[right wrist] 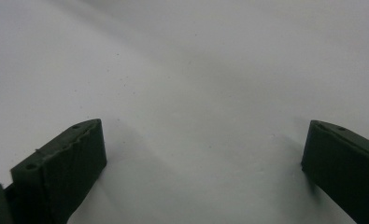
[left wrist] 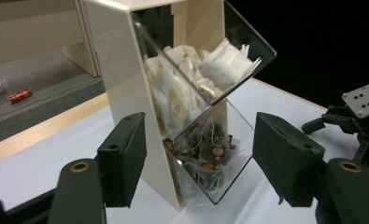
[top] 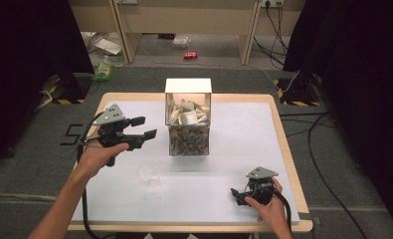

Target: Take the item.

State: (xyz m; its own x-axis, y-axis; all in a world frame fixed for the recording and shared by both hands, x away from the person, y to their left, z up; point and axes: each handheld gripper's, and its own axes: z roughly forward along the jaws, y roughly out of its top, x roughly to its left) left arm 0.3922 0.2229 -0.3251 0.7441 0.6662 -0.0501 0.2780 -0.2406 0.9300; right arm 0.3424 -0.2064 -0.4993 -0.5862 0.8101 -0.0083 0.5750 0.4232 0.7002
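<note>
Tea-bag dispenser (top: 188, 119) behind clear cup (top: 149, 173)

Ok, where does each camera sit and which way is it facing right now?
High view: above the person's side, looking forward and down on the table, dispenser and clear cup; both forearms, left gripper, right gripper.
Left gripper view: on the raised left gripper, facing the dispenser; open jaws.
Right gripper view: on the right gripper, low, facing bare table; open jaws.
Shared: dispenser and right gripper, in the high and left gripper views.
</note>
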